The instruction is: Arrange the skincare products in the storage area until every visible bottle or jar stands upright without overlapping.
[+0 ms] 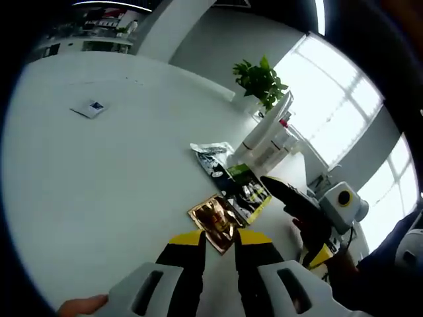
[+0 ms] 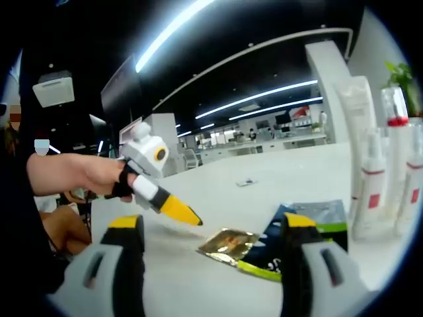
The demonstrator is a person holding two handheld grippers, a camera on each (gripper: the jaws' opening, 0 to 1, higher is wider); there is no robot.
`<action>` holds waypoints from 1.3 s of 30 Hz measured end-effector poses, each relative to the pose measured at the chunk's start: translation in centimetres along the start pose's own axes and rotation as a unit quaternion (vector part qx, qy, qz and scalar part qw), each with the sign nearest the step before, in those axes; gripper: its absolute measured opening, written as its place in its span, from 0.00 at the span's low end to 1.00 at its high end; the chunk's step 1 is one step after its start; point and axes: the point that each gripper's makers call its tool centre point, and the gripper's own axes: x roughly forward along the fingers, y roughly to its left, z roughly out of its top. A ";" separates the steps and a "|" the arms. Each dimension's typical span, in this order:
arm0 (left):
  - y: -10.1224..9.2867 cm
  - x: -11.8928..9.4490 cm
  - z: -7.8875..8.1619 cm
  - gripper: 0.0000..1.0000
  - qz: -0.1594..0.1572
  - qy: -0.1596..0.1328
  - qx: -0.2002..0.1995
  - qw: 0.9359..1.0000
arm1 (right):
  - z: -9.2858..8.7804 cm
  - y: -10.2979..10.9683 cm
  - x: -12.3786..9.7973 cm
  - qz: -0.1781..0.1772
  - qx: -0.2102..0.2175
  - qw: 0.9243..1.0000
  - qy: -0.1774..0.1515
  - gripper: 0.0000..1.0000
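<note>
White tabletop (image 1: 99, 185) spreads wide under bright ceiling strips, with tall windows and a leafy plant (image 1: 261, 80) at its far edge. Beside the plant stands a cluster of white bottles and tubes (image 1: 268, 142), all upright and close together; in the right gripper view the same bottles (image 2: 380, 178) rise at the right side, some with red caps or labels. Flat packets lie on the table in front of them: a silver packet (image 1: 211, 155), a dark packet with green trim (image 1: 246, 188), and a gold packet (image 1: 215, 223), the last two overlapping at their edges. A small white card (image 1: 89, 108) lies well apart on the far side. The left gripper (image 1: 218, 254) has its jaws near together with a narrow gap, holding nothing, just short of the gold packet (image 2: 228, 246). The right gripper (image 2: 211, 231) has its jaws spread wide and empty, framing the packets. A person's hand (image 2: 99, 177) holds the left gripper in the right gripper view.
</note>
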 end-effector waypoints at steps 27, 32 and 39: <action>2.8 -3.4 -0.5 0.01 0.027 -0.049 0.039 0.998 | 0.6 0.9 0.4 0.001 -0.023 1.000 0.011 0.83; 4.4 -5.8 0.1 0.04 0.048 -0.096 0.040 0.993 | 0.8 0.8 0.6 0.000 -0.017 1.000 0.007 0.83; 5.6 -7.9 -0.3 0.11 0.056 -0.127 0.044 0.989 | 1.3 0.4 0.6 -0.004 0.019 1.000 -0.008 0.80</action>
